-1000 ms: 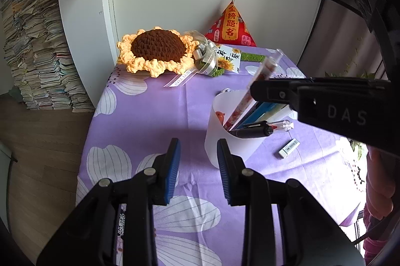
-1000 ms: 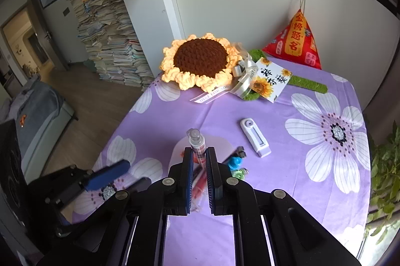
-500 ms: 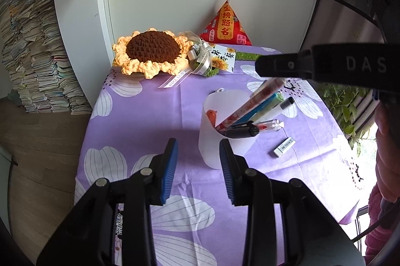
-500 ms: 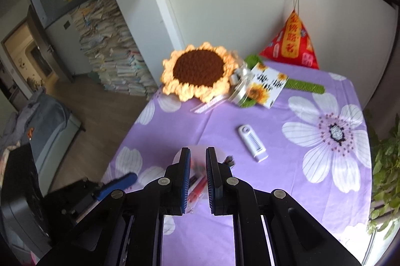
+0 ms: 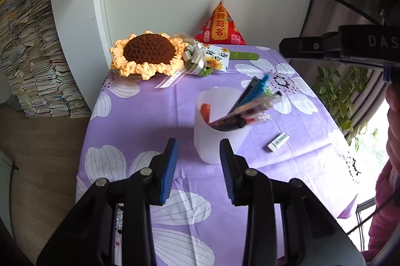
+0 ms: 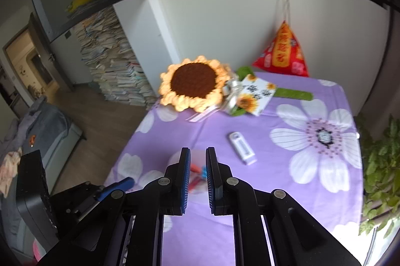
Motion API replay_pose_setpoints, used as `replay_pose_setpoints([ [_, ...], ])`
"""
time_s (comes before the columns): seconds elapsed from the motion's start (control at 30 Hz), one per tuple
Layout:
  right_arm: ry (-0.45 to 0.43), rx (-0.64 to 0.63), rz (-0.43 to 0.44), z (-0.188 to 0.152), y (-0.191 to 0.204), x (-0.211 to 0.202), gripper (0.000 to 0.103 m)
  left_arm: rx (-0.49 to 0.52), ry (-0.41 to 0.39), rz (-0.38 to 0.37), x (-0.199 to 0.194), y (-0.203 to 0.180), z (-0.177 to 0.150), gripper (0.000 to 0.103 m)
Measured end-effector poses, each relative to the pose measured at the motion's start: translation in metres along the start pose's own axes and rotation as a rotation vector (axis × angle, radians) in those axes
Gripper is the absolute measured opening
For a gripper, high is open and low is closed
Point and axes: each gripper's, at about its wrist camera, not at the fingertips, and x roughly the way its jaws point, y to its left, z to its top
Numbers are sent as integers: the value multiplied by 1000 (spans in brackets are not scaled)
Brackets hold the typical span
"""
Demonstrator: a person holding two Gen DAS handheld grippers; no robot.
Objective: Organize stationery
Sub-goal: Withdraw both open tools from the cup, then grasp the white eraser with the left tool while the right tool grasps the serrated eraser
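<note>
Left wrist view gives me the left gripper (image 5: 198, 161) with jaws partly apart and empty, just short of the white pen cup (image 5: 216, 138) on the purple flowered tablecloth (image 5: 140, 121); pens (image 5: 252, 103) lean inside it. Near the cup lies a white eraser (image 5: 278, 141). My right gripper (image 6: 198, 174) shows a narrow empty gap, held above the cup.
</note>
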Motion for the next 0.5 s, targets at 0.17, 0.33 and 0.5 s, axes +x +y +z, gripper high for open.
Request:
replay_pose_setpoints([
  [0.17,9,37,-75,-11,-33,-11,11,36,7,-55,-5,-15,-8,32],
  [0.33,55,98,-114,-28,-66,-7,11,71,7,-108,-10,-37,-11,32],
  [0.5,95,124,-108,-40,-84,-1,11,81,7,-145,-10,-56,-12,31],
])
